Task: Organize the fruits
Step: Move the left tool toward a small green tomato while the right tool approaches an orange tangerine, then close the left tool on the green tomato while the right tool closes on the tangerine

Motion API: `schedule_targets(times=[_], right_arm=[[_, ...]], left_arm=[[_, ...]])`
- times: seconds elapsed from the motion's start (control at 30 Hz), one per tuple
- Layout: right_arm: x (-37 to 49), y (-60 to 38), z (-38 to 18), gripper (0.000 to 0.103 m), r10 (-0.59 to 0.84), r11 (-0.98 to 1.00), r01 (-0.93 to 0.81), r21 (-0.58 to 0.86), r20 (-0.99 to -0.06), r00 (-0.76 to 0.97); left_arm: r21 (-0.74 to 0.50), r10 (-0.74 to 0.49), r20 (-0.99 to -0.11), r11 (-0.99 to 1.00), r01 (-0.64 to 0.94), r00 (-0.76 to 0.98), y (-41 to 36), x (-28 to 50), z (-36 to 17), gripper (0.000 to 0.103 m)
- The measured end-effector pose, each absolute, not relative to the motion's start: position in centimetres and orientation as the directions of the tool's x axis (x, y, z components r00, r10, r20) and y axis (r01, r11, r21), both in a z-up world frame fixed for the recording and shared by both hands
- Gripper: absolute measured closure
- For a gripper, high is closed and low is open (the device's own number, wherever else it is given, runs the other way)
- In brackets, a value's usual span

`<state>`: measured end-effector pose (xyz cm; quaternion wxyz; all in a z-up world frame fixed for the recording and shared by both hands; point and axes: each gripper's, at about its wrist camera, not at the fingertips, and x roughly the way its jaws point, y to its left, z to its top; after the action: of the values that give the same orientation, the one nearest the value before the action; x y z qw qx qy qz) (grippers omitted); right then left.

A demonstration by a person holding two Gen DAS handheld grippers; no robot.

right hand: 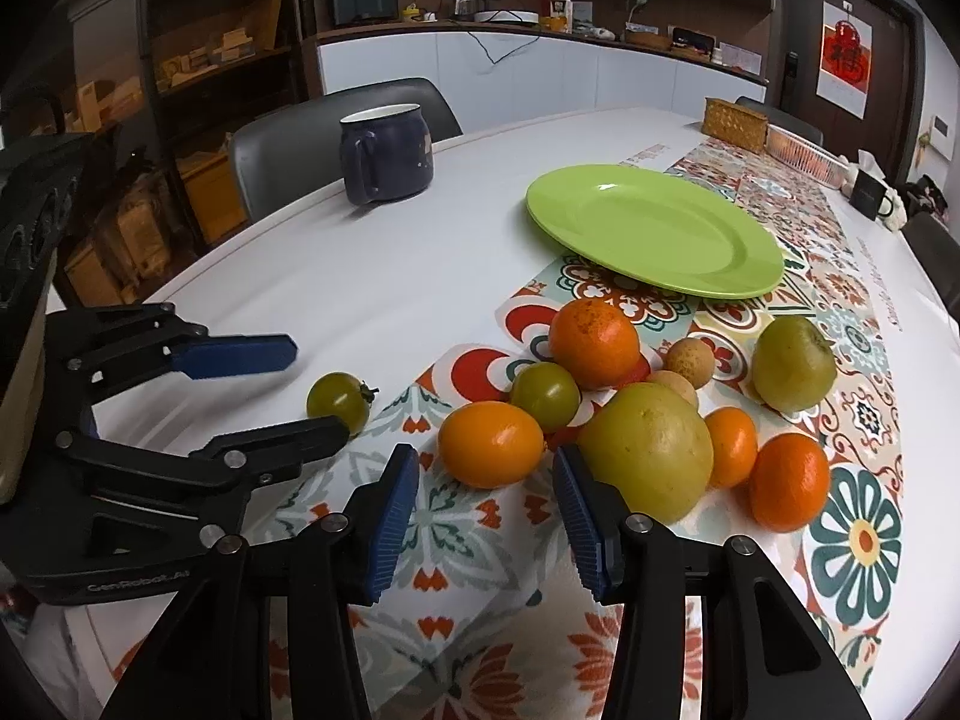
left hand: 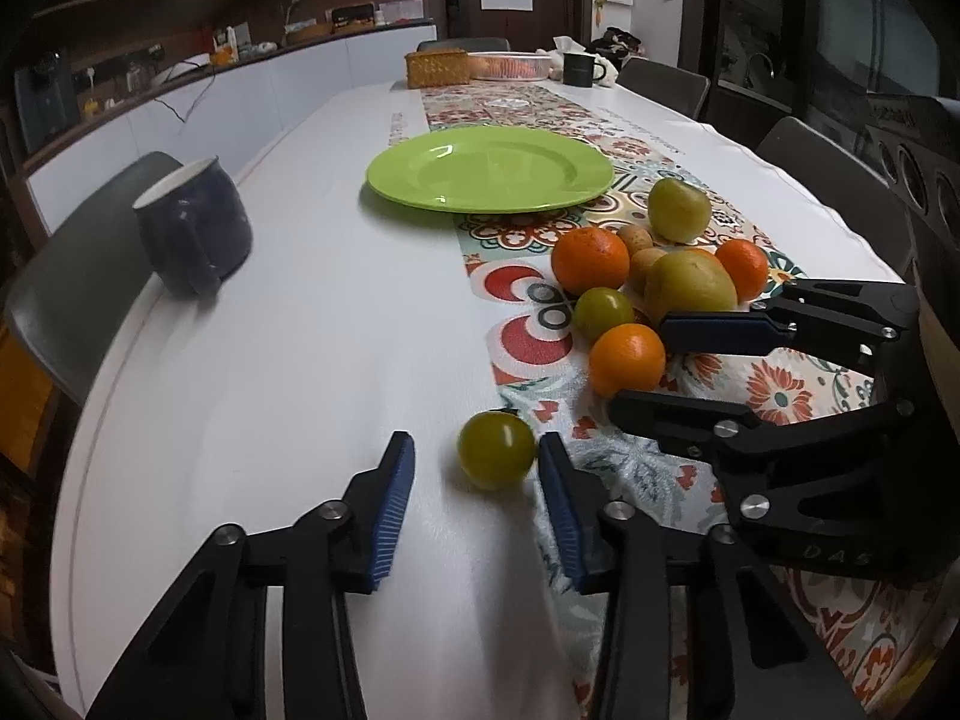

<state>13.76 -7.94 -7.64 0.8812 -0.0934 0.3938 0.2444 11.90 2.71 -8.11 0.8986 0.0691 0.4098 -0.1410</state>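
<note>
A small green tomato (left hand: pixel 497 450) lies on the white tabletop just off the patterned runner (left hand: pixel 798 384). My left gripper (left hand: pixel 475 447) straddles it: its right pad is at the tomato's side and its left pad stands clear, so it is open. From the right wrist view the same tomato (right hand: pixel 339 402) sits at the left gripper's (right hand: pixel 321 389) tips. A small orange (right hand: pixel 491 444) lies between the tips of my right gripper (right hand: pixel 485 456) with a gap on each side, so that gripper is open too. The green plate (left hand: pixel 489 168) (right hand: pixel 654 228) is bare.
More fruit is piled on the runner: a big orange (right hand: pixel 594 342), a large yellow-green fruit (right hand: pixel 648 450), another green tomato (right hand: pixel 545 393), two small oranges and brown fruits. A blue mug (left hand: pixel 192 228) stands at the left edge. A basket (left hand: pixel 437 67) and a dark mug (left hand: pixel 579 69) stand far back.
</note>
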Motion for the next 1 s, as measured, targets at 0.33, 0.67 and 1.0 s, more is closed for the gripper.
schedule_targets(times=[0.33, 0.67, 1.0], right_arm=[[14.4, -7.3, -7.4, 0.058, 0.367, 0.858, -0.513, 0.025, -0.73, 0.577], [14.6, -7.0, -7.8, 0.063, 0.34, 0.859, -0.512, -0.003, -0.744, 0.575], [13.4, -8.2, -5.4, 0.064, 0.376, 0.869, -0.493, 0.043, -0.705, 0.601]], left_arm=[[-0.031, -0.206, -0.77, 0.958, 0.286, 0.604, 3.0, 12.6, -8.6, 0.074], [-0.055, -0.197, -0.772, 0.968, 0.244, 0.605, 3.1, 12.8, -8.3, 0.075], [-0.066, -0.19, -0.743, 0.975, 0.211, 0.642, 2.8, 11.3, -5.6, 0.075]])
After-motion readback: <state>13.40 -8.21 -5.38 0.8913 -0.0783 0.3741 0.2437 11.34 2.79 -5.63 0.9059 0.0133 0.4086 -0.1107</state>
